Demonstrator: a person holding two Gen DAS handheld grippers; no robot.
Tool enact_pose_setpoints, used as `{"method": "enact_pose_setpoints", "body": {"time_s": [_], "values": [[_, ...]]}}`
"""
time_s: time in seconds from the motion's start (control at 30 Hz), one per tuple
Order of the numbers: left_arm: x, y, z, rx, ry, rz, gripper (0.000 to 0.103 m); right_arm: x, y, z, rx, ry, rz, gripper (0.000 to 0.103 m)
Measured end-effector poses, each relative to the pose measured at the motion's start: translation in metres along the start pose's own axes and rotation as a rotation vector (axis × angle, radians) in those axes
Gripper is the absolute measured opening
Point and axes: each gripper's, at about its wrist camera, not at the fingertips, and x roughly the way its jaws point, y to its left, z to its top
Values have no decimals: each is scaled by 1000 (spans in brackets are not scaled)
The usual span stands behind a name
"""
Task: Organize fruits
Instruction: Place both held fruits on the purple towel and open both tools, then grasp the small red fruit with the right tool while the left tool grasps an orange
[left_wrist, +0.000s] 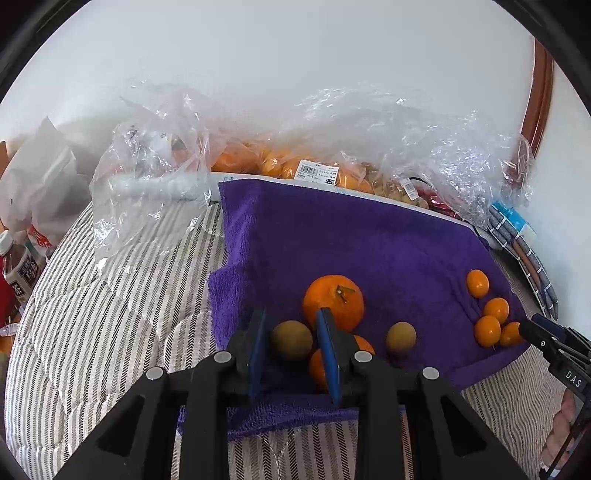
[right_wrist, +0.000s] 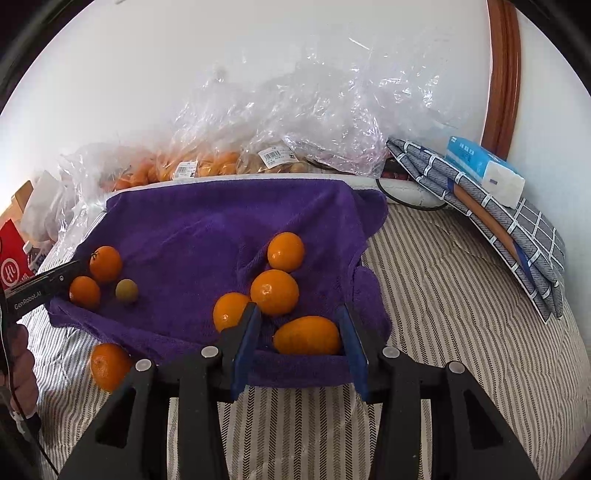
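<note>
A purple towel (left_wrist: 369, 240) lies on striped bedding with fruit scattered on it. My left gripper (left_wrist: 291, 321) is shut on a small yellow-green fruit (left_wrist: 291, 339). Just beyond it sits a large orange (left_wrist: 332, 301), and another yellow-green fruit (left_wrist: 400, 336) lies to the right. My right gripper (right_wrist: 298, 308) stands open around an oval orange fruit (right_wrist: 306, 336) resting on the towel, with a gap at its left pad. Three small oranges (right_wrist: 274, 291) lie just ahead of it. One orange (right_wrist: 109, 365) sits off the towel on the bedding. The left gripper (right_wrist: 70, 271) shows at the towel's left edge.
Crinkled clear plastic bags (left_wrist: 369, 122) holding bagged oranges (left_wrist: 273, 162) line the wall behind the towel. A folded grey checked cloth (right_wrist: 517, 236) with a tissue pack (right_wrist: 484, 173) lies at the right. A bottle (left_wrist: 18, 266) and a red box (right_wrist: 11, 258) stand at the left.
</note>
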Motion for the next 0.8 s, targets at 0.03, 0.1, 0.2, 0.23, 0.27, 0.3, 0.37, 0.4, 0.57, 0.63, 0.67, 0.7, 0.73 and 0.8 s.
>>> {"method": "enact_pose_setpoints", "body": {"time_s": [0.03, 0.1, 0.2, 0.23, 0.27, 0.3, 0.37, 0.4, 0.57, 0.63, 0.67, 0.7, 0.73, 0.8], "values": [[-2, 1, 0, -4, -1, -3, 28, -3, 2, -1, -3, 1, -2, 50], [-8, 2, 1, -11, -5, -11, 31, -10, 7, -4, -13, 1, -2, 50], [-21, 5, -1, -30, -7, -11, 34, -18, 13, -11, -15, 8, 4, 50], [-25, 7, -2, -38, -8, -15, 36, -21, 16, -14, -12, 14, 12, 50], [-29, 10, -4, -48, -9, -20, 38, -22, 18, -17, -11, 19, 20, 50], [-34, 13, -7, -54, -5, -26, 39, -24, 20, -20, -11, 23, 28, 50], [-41, 16, -13, -54, -3, -27, 41, -27, 26, -27, -10, 29, 49, 50], [-45, 18, -16, -53, -5, -23, 41, -27, 29, -30, -13, 35, 63, 50], [-57, 25, -34, -30, 9, 16, 42, -30, 50, -45, -19, 70, 143, 50], [-60, 30, -39, -29, 12, 32, 42, -33, 60, -51, -32, 71, 164, 49], [-60, 33, -41, -36, 19, 34, 42, -34, 67, -56, -42, 72, 173, 48], [-61, 37, -42, -48, 27, 32, 42, -35, 72, -59, -52, 76, 182, 47], [-62, 42, -43, -62, 34, 26, 42, -36, 76, -62, -55, 82, 193, 46], [-66, 48, -45, -85, 44, 10, 42, -38, 85, -67, -56, 94, 222, 44]]}}
